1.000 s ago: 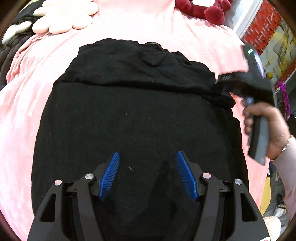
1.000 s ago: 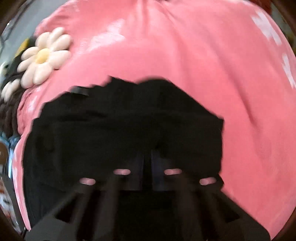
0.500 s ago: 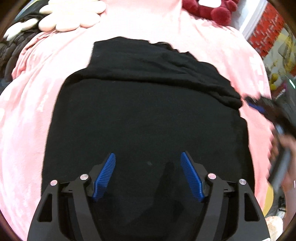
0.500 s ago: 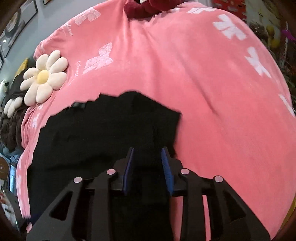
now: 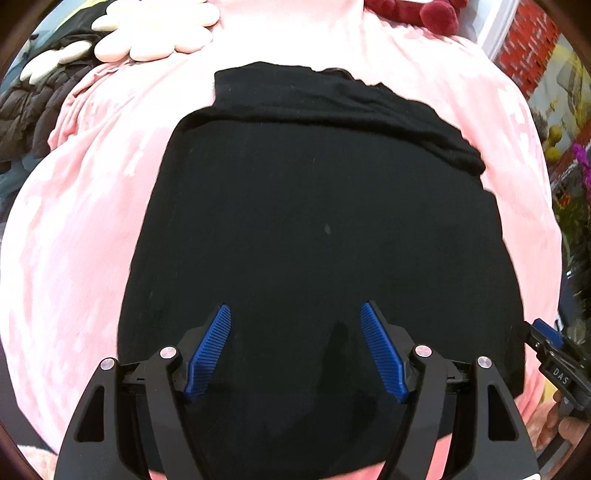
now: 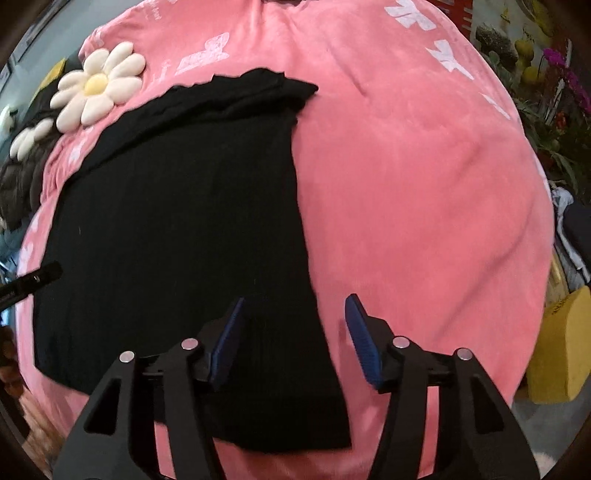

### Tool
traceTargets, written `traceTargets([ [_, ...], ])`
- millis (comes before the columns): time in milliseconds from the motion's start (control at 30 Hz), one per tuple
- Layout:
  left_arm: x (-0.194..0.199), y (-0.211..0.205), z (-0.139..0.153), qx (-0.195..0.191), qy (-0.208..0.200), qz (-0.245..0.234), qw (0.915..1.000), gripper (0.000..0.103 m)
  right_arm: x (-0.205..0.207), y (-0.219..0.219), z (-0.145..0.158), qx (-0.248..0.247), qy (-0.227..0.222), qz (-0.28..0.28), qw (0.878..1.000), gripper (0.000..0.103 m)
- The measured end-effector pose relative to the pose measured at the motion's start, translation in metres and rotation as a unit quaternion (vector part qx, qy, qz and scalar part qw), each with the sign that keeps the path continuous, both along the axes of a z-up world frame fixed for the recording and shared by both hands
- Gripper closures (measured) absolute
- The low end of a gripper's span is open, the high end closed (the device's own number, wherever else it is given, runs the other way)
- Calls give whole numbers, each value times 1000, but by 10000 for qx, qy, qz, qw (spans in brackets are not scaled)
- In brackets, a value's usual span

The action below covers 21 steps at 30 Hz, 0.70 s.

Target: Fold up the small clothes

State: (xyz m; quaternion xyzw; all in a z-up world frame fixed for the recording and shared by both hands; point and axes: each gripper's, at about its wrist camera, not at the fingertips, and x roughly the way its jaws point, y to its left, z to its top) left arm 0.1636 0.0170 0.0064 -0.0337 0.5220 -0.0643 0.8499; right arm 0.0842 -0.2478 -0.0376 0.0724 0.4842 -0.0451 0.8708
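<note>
A black garment [image 5: 317,229] lies flat on the pink blanket [image 5: 74,240], with a folded band across its far end. My left gripper [image 5: 295,308] hovers open over the garment's near middle, with nothing between its blue pads [image 5: 210,347]. In the right wrist view the garment [image 6: 177,221] fills the left half. My right gripper [image 6: 295,300] is above its near right edge and its jaws are opening. The cloth's edge runs under the gap, untouched by the pads. The right gripper [image 5: 546,345] also shows at the left wrist view's right edge.
A daisy-shaped cushion [image 6: 96,86] and a dark quilted jacket [image 5: 33,107] lie at the far left. A dark red plush toy [image 5: 417,11] sits beyond the garment. A yellow block [image 6: 557,343] and flowers [image 6: 554,74] stand off the blanket's right side.
The right gripper let go of the garment's far right corner and swept back to its near right edge, jaws spreading. The left gripper shifted a little to the left and widened slightly.
</note>
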Motion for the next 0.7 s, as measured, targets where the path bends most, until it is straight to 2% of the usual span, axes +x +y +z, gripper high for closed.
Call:
traceTargets([
  [100, -14, 4, -3, 77, 63, 10, 10000, 33, -9, 3, -7, 149, 108, -83, 9998, 44],
  [200, -27, 7, -4, 143, 83, 43, 9999, 33, -15, 2, -13, 292, 211, -196, 9992, 43],
  [433, -48, 14, -10, 313, 158, 81, 9994, 33, -24, 2, -20, 326, 301, -313, 9985, 43],
  [700, -64, 29, -21, 273, 280, 290, 9988, 33, -33, 6, -24, 288, 313, -397, 9983, 41],
])
